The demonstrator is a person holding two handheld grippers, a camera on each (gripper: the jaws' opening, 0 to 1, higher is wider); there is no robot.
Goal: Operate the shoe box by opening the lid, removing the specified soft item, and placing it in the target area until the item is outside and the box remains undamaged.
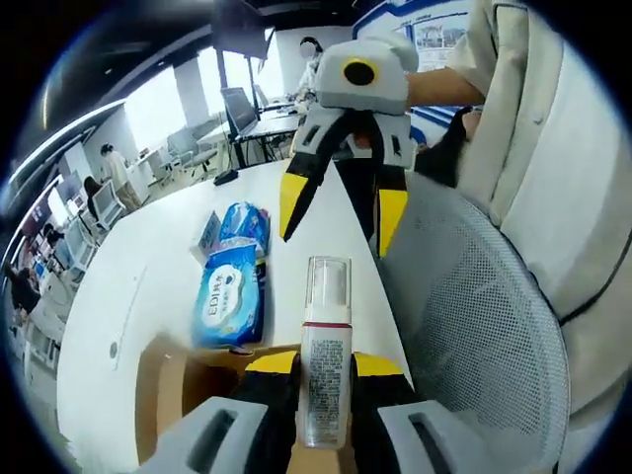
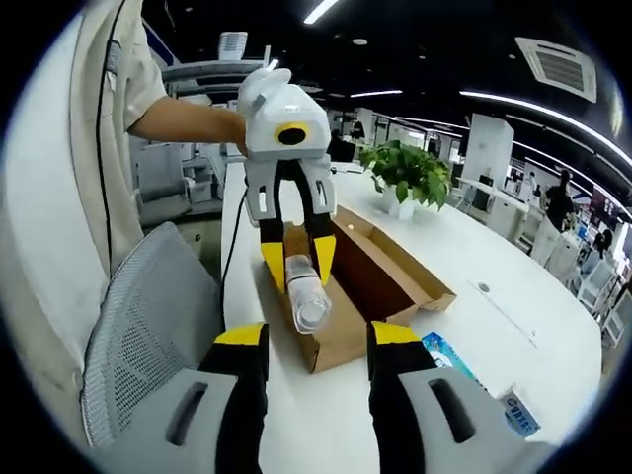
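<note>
We see a clear plastic bottle [image 1: 326, 351] with a red band and a printed label clamped upright between the yellow-tipped jaws of our left claw [image 1: 326, 367]. In the right gripper view the same bottle [image 2: 306, 291] hangs cap-end toward us in the left claw [image 2: 297, 262], held above the near end of the open cardboard shoe box [image 2: 380, 272]. The box lies on the white surface [image 2: 513, 296] with its flaps spread, its brown interior facing up, and the bottle is outside it, lifted off the box floor. In the left gripper view a corner of the box [image 1: 163, 380] shows at the lower left, just under the claw.

Our right claw [image 2: 308, 346] stands with its jaws apart and nothing between them, below the bottle in its own view. In the left gripper view the right claw [image 1: 341, 212] hangs ahead of the bottle, jaws spread, gripped by a person's hand [image 1: 444, 89].

Beyond the box on the surface lie two blue wet-wipe packs [image 1: 232, 291], one partly over the other; a blue pack [image 2: 444, 354] and a small carton [image 2: 518, 413] lie near the right claw. A potted green plant [image 2: 405, 178] stands at the far end of the surface. A grey mesh chair back [image 1: 474, 326] sits beside the surface, close to the person in a light shirt [image 1: 553, 148].
</note>
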